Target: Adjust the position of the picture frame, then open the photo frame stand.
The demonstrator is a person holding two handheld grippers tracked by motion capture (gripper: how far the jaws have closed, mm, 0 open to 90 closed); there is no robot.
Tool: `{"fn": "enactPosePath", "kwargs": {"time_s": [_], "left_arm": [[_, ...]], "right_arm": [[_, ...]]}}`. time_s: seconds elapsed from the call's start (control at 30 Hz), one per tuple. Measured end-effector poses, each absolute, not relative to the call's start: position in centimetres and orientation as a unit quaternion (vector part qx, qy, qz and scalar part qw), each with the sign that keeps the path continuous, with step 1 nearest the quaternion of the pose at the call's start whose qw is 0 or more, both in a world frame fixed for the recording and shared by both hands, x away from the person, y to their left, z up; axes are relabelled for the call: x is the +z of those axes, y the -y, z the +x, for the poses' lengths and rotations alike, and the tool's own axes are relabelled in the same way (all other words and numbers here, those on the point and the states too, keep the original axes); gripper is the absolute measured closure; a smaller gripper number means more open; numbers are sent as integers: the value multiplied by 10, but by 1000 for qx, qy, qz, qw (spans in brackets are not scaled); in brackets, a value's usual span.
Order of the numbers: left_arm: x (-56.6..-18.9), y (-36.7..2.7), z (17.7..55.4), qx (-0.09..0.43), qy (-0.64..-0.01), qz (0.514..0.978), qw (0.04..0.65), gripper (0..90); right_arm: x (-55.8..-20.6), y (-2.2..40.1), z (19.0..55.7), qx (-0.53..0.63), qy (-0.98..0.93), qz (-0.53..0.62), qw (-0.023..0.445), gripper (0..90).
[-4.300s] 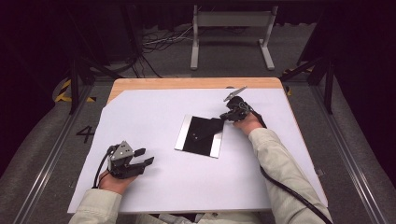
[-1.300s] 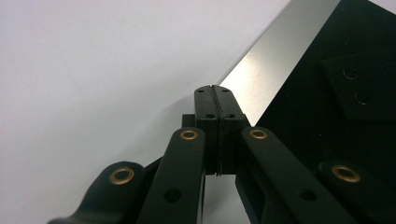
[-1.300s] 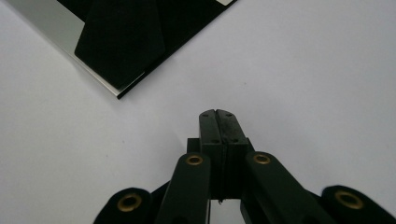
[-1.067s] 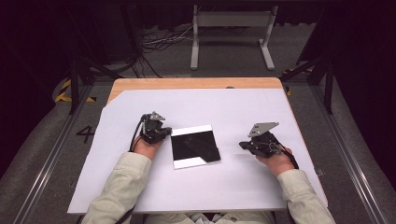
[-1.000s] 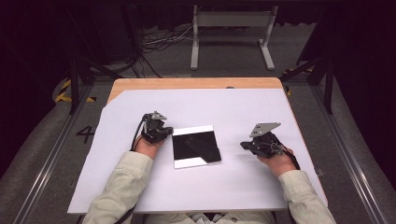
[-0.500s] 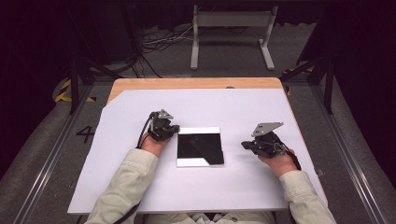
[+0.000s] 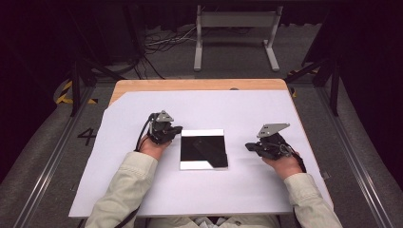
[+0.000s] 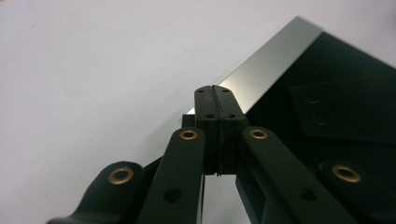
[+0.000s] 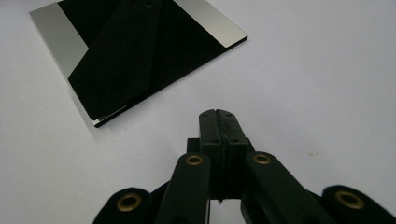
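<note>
A square, dark, mirror-like plate (image 7: 203,148) lies flat on the white table (image 7: 237,109), near its middle. My left gripper (image 7: 177,130) is shut, with its tips against the plate's left edge near the far corner. In the left gripper view the closed jaws (image 8: 215,91) end right at the plate's silvery rim (image 8: 275,60). My right gripper (image 7: 248,146) is shut and rests on the table a short way to the right of the plate. In the right gripper view its tips (image 9: 217,114) point toward the plate (image 9: 135,51), with bare table between them.
A strip of bare wood (image 7: 190,84) shows along the table's far edge. Beyond it stand a metal frame (image 7: 235,28) and loose cables (image 7: 161,42) on the floor. Rails (image 7: 43,171) run along both sides of the table.
The plate has turned from slightly skewed to square with the table. My left gripper has shifted a little to the right along its left edge. The right gripper has stayed put.
</note>
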State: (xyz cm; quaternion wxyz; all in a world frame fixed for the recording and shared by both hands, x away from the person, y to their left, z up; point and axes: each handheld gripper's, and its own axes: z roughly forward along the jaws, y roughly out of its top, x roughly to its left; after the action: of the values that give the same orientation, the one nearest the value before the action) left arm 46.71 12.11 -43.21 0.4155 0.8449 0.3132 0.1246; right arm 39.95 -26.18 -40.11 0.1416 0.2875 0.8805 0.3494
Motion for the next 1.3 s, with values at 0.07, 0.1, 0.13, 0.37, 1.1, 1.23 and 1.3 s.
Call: {"fn": "enactPosePath", "kwargs": {"time_s": [0.07, 0.1, 0.13, 0.37, 1.1, 1.23, 1.3], "left_arm": [[-429, -122, 463, 125, -296, 851, 415, 900], [-426, -122, 460, 125, -288, 854, 414, 899], [-424, -123, 458, 124, -281, 857, 413, 899], [-414, -131, 449, 106, -264, 863, 417, 895], [-405, -157, 438, 73, -255, 861, 433, 697], [-406, -158, 439, 73, -256, 862, 432, 681], [-406, -158, 439, 71, -256, 862, 432, 660]], "right_arm": [[-401, 262, 399, 351, -880, 287, 140, 900], [-400, 262, 399, 352, -880, 287, 139, 900], [-400, 263, 398, 352, -880, 287, 138, 900], [-398, 260, 395, 358, -880, 285, 131, 900], [-391, 245, 386, 362, -890, 257, 103, 889], [-392, 243, 384, 359, -893, 255, 96, 871], [-393, 241, 384, 357, -895, 251, 92, 857]]}}
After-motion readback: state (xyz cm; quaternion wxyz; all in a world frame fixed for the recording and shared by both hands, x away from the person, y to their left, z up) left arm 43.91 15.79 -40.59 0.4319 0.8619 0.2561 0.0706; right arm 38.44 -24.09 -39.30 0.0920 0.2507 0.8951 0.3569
